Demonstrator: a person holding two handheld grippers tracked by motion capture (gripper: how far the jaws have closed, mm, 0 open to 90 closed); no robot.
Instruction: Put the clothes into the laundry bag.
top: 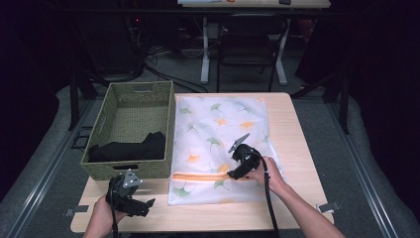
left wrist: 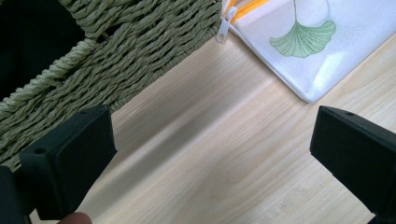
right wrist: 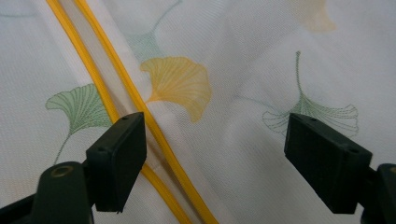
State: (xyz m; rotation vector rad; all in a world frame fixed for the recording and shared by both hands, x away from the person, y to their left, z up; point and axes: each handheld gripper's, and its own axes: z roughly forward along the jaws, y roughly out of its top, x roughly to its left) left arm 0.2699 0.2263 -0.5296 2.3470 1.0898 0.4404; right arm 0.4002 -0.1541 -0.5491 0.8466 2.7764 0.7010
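Zipper (right wrist: 140,105) just beside right tool (right wrist: 212,158)

Along the table's (top: 292,148) left edge the wicker basket (top: 131,129) stood as a wall, dark cloth (top: 130,148) heaped at its near end. The white leaf-print bag (top: 220,144) lay flat just beside it, covering the middle. Bare wood stayed open along the near edge and down the right edge, where a gripper could pass.

Place: a dark lab or recording studio
Signs: light wooden counter (top: 287,129) lit amid black surroundings, cables on grey floor (top: 168,64), black metal chair (top: 246,47) behind
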